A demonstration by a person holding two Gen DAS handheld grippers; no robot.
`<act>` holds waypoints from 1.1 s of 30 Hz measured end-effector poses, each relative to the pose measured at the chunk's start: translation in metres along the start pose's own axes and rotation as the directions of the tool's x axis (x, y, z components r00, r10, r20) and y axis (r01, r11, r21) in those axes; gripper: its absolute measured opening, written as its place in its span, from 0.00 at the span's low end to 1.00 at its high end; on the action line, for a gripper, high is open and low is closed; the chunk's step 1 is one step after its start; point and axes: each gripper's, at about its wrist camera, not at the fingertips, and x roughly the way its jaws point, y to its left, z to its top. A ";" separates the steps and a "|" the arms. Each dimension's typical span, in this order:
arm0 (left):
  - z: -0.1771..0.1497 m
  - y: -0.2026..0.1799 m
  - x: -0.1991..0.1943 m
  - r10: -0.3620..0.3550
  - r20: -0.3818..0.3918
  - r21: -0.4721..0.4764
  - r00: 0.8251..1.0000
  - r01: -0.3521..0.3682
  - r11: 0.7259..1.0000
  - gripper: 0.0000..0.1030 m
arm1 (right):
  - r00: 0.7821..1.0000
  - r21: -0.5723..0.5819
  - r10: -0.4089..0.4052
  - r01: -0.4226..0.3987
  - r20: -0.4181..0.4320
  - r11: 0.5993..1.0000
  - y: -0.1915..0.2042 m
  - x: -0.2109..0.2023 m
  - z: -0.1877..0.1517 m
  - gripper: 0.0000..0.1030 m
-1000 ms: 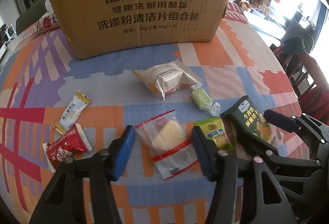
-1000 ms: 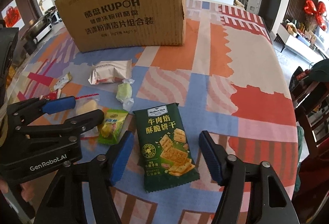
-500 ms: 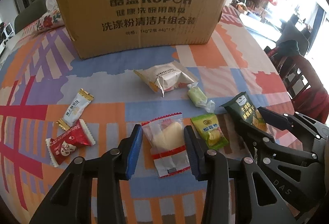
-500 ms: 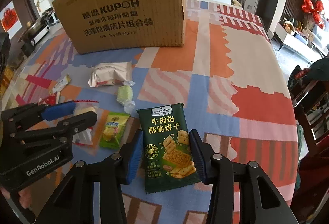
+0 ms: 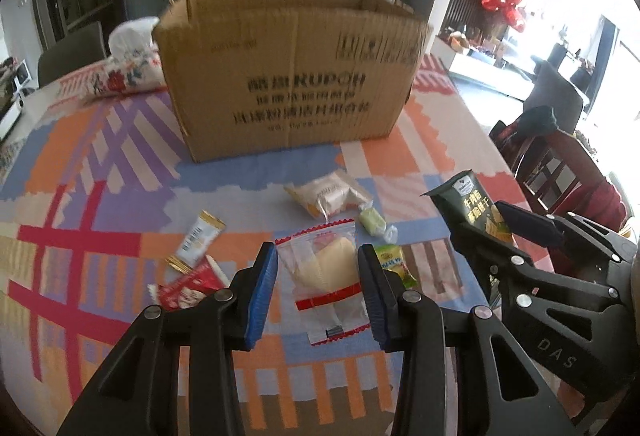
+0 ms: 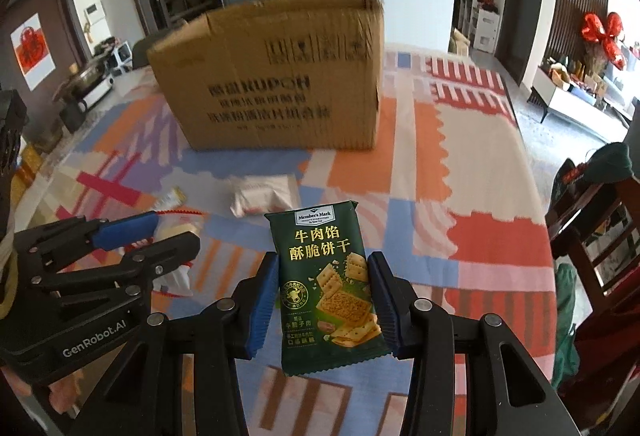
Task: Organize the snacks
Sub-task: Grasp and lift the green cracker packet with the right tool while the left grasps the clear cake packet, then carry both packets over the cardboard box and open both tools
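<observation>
My left gripper (image 5: pixel 317 286) is shut on a clear packet with red trim and a pale yellow snack (image 5: pixel 326 278), held above the table. My right gripper (image 6: pixel 323 302) is shut on a dark green cracker packet (image 6: pixel 326 286), also lifted; the same green cracker packet (image 5: pixel 470 209) shows at the right of the left wrist view. An open brown cardboard box (image 5: pixel 292 71) stands behind, also seen as the box (image 6: pixel 276 75) in the right wrist view. On the patterned tablecloth (image 5: pixel 100 195) lie a white bag (image 5: pixel 328 193), a pale green candy (image 5: pixel 372 222), a yellow-green packet (image 5: pixel 394 262), a white-gold stick (image 5: pixel 198 238) and a red packet (image 5: pixel 186 286).
A floral cushion (image 5: pixel 124 71) lies left of the box. Dark wooden chairs (image 6: pixel 596 236) with clothes on them stand at the table's right edge. A chair back (image 5: pixel 68 53) rises behind the table on the left. My left gripper's body (image 6: pixel 80 276) fills the right view's lower left.
Both grippers closed on their packets, then rose with them off the table. The views tilted up, so the box's open top and the room behind now show.
</observation>
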 end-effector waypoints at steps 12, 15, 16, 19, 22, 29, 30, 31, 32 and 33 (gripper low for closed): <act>0.038 0.015 -0.062 -0.001 0.120 0.057 0.993 -0.006 0.998 0.39 | 0.990 -0.004 0.033 -0.033 0.138 0.999 0.028 -0.048 0.040 0.45; 0.051 0.019 -0.072 0.016 0.148 0.067 0.989 -0.026 0.997 0.39 | 0.986 -0.014 0.040 -0.038 0.162 0.999 0.033 -0.053 0.054 0.45; 0.056 0.021 -0.075 0.020 0.159 0.069 0.987 -0.032 0.997 0.39 | 0.985 -0.016 0.038 -0.036 0.171 0.999 0.035 -0.054 0.060 0.45; 0.071 0.024 -0.081 0.043 0.188 0.081 0.981 -0.059 0.995 0.39 | 0.982 -0.022 0.045 -0.042 0.185 0.999 0.035 -0.055 0.075 0.45; 0.086 0.025 -0.082 0.063 0.207 0.096 0.976 -0.084 0.992 0.39 | 0.980 -0.036 0.050 -0.044 0.191 0.998 0.038 -0.054 0.090 0.45; 0.120 0.029 -0.075 0.067 0.225 0.109 0.972 -0.094 0.990 0.39 | 0.981 -0.046 0.048 -0.040 0.187 0.998 0.034 -0.043 0.130 0.45; 0.126 0.030 -0.073 0.068 0.228 0.113 0.971 -0.095 0.989 0.39 | 0.981 -0.047 0.047 -0.039 0.187 0.998 0.033 -0.041 0.134 0.45; 0.129 0.031 -0.071 0.070 0.230 0.115 0.971 -0.099 0.988 0.39 | 0.982 -0.050 0.047 -0.038 0.184 0.998 0.031 -0.037 0.140 0.45; 0.133 0.032 -0.069 0.074 0.233 0.117 0.970 -0.103 0.988 0.39 | 0.982 -0.049 0.045 -0.036 0.184 0.998 0.030 -0.035 0.144 0.45; 0.137 0.032 -0.066 0.076 0.234 0.121 0.969 -0.107 0.987 0.39 | 0.982 -0.049 0.045 -0.037 0.184 0.998 0.029 -0.032 0.147 0.45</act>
